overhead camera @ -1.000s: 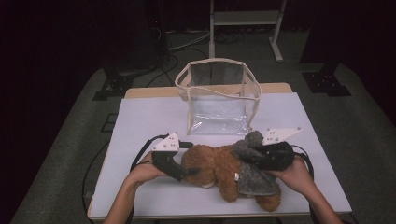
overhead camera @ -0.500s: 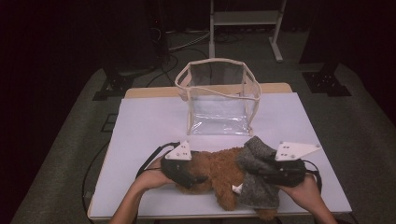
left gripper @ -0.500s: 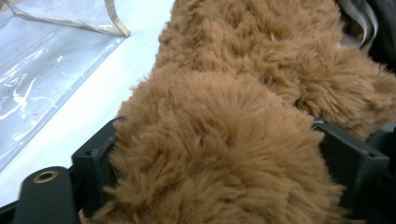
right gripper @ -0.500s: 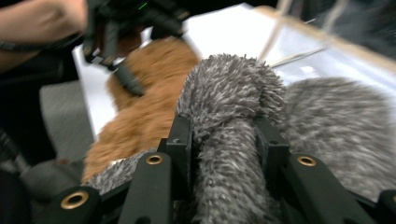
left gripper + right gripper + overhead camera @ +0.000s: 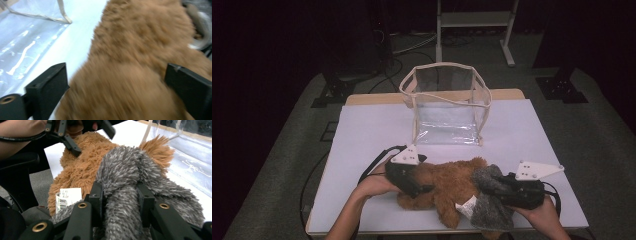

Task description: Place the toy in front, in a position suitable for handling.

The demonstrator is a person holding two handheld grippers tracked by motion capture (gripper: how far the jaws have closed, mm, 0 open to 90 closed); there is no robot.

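Right gripper view: right gripper point(image 5: 120, 195) pinches a grey fuzzy limb of the plush toy point(image 5: 85, 167), one finger point(image 5: 96, 195) on each side, pads pressed into the fur. A white tag point(image 5: 66, 196) sits just left of the near finger. Left gripper view: left gripper point(image 5: 117, 85) has just been opening; fingers point(image 5: 48, 82) spread wide, brown fur bulging between them, pads not clearly pressing. High view: toy point(image 5: 452, 182) lies on the white table point(image 5: 372, 125) spanning both grippers, left gripper point(image 5: 414, 175) at its brown end, right gripper point(image 5: 499, 187) at its grey end. Clear bag point(image 5: 447, 105) stands beyond the fingertips, well apart.
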